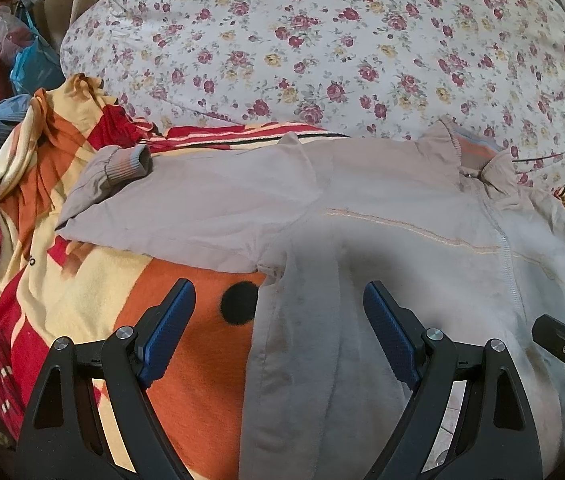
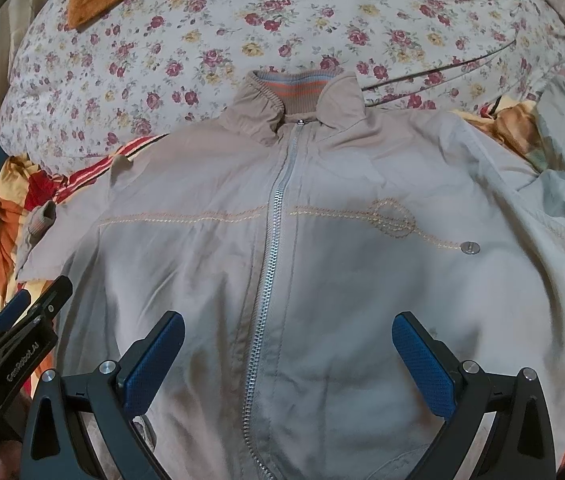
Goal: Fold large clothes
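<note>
At the bottom of the right wrist view the right gripper (image 2: 288,334) stands wide open and empty, its blue fingers (image 2: 422,356) on either side of the zipper (image 2: 270,268) of the beige jacket (image 2: 362,272). The left gripper (image 1: 278,300) is equally spread and empty at the bottom of its view, over the jacket's side edge where it meets the orange blanket (image 1: 186,360). The jacket lies face up and zipped across the middle of both views, one sleeve (image 1: 122,184) stretched toward the left, its collar (image 2: 302,96) toward the flowered quilt (image 2: 282,20) at the top.
</note>
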### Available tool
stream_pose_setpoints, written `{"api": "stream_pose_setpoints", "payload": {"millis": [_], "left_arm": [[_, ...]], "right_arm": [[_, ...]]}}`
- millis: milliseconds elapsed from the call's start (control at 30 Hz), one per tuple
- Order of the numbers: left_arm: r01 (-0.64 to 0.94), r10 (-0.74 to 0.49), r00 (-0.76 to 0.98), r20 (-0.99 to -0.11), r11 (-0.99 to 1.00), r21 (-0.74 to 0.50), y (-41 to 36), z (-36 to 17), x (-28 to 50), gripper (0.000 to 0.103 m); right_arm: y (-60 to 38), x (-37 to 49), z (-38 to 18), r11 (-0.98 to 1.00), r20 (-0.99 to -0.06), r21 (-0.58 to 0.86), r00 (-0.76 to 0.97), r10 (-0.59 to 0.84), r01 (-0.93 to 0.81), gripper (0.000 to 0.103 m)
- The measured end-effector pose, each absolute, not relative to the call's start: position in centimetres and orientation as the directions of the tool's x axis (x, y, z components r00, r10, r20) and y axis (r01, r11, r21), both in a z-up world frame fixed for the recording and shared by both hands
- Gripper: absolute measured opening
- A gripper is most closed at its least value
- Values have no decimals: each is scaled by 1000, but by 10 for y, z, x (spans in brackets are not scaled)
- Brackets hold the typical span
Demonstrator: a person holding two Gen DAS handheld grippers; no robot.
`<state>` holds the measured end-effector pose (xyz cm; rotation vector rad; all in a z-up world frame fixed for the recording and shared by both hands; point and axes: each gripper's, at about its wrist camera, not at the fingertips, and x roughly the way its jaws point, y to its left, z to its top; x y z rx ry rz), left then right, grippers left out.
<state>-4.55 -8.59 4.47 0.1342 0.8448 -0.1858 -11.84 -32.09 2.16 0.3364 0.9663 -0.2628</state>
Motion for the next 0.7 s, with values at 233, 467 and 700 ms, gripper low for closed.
{"api": "stream_pose_setpoints", "payload": {"millis": [233, 467, 700], "left_arm": [[199, -97, 645, -758, 979, 44, -82, 43, -44, 86], [194, -89, 643, -760, 980, 49, -81, 42, -42, 86], [160, -74, 626, -776, 986, 35, -55, 53, -20, 86]], "right_arm": [[-320, -119, 20, 919, -839, 163, 541, -63, 360, 103], [-320, -119, 18, 919, -841, 169, 538, -54, 355, 103], [-321, -117, 20, 938, -839, 158, 542, -37, 309, 103]]}}
